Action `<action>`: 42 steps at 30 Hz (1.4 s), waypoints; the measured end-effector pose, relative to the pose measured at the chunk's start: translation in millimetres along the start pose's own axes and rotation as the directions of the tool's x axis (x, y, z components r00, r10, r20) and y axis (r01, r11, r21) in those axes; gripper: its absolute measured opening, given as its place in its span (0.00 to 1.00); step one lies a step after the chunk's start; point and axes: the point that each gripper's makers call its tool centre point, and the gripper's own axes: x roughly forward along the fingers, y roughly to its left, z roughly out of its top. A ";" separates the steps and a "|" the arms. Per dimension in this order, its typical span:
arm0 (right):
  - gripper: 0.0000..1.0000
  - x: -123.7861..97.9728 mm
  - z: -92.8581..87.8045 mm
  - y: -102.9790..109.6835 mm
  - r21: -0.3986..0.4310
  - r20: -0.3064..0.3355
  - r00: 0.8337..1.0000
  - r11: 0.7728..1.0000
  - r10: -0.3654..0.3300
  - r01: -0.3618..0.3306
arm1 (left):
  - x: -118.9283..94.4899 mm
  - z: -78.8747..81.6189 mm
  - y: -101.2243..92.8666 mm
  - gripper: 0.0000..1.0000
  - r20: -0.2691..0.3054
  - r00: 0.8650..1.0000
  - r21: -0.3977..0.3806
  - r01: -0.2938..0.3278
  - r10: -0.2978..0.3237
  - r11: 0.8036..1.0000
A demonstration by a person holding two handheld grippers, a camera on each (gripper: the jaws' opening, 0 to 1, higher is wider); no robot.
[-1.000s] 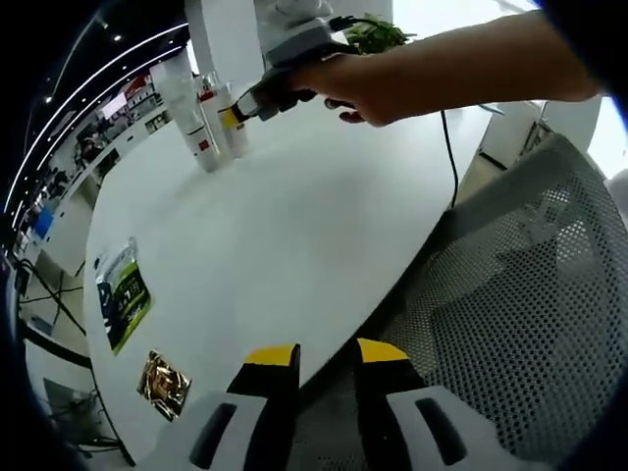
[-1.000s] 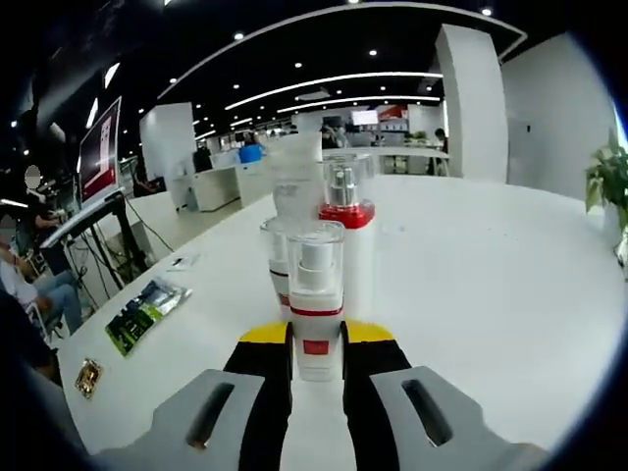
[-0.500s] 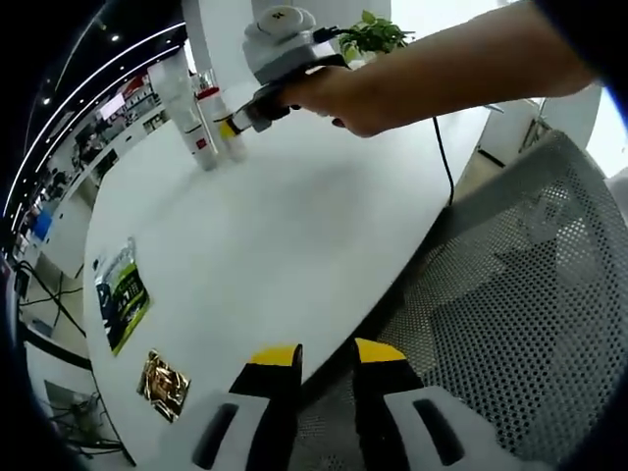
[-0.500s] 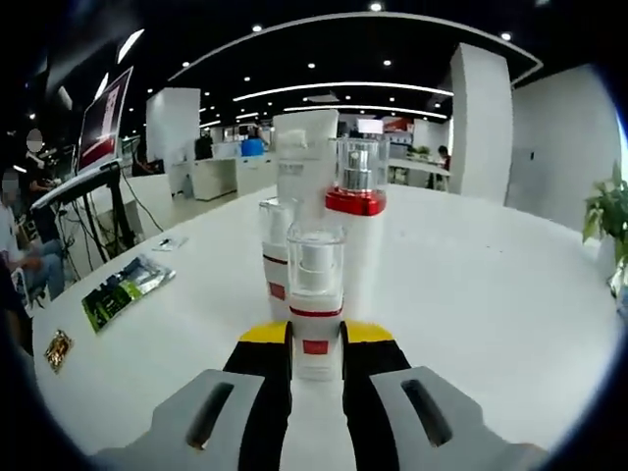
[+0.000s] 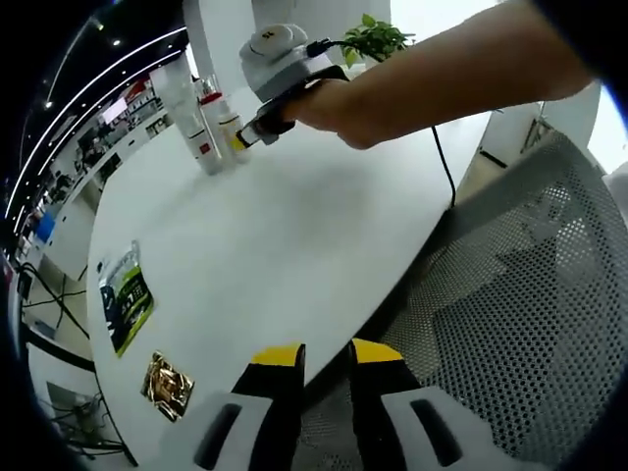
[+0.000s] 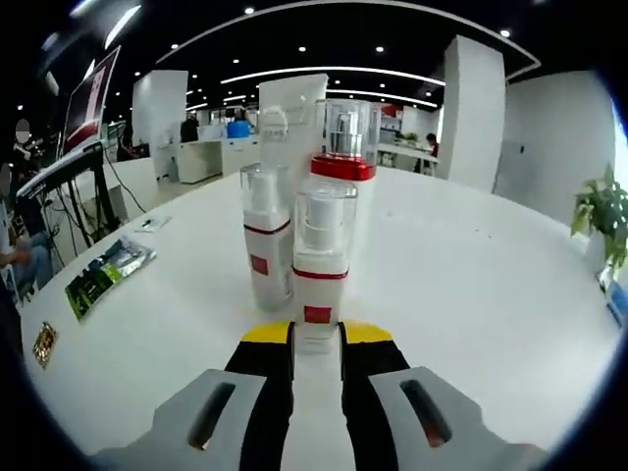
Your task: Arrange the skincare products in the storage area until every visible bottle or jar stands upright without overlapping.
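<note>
Bottle (image 6: 320,265) upright between right gripper (image 6: 317,339) fingertips, base clamped

Right gripper (image 5: 238,142) at upright bottles (image 5: 208,132)

In the right gripper view the right gripper (image 6: 317,339) has its yellow-tipped jaws closed on the base of a small bottle (image 6: 321,270), held upright. In the left gripper view the same gripper shows in a hand (image 5: 334,98), the bare forearm reaching in from the right. The left gripper (image 5: 327,358) hangs low at the desk (image 5: 285,235) edge, jaws slightly parted, holding nothing.
</note>
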 end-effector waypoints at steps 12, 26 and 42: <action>0.16 0.0 -5.8 -5.0 0.038 -0.016 0.999 0.998 0.052 -0.051 | 1.1 -2.3 -1.6 0.18 -0.012 1.000 0.007 0.007 -0.007 1.000; 0.20 -2.3 16.8 1.1 0.034 0.005 0.994 0.993 0.109 -0.110 | 1.0 -2.7 -1.2 0.17 -0.012 1.000 0.009 0.004 -0.004 1.000; 0.18 5.1 21.2 -18.7 0.015 -0.021 0.995 0.995 0.097 -0.097 | 1.0 -3.2 -0.2 0.17 -0.015 1.000 0.024 0.000 0.001 1.000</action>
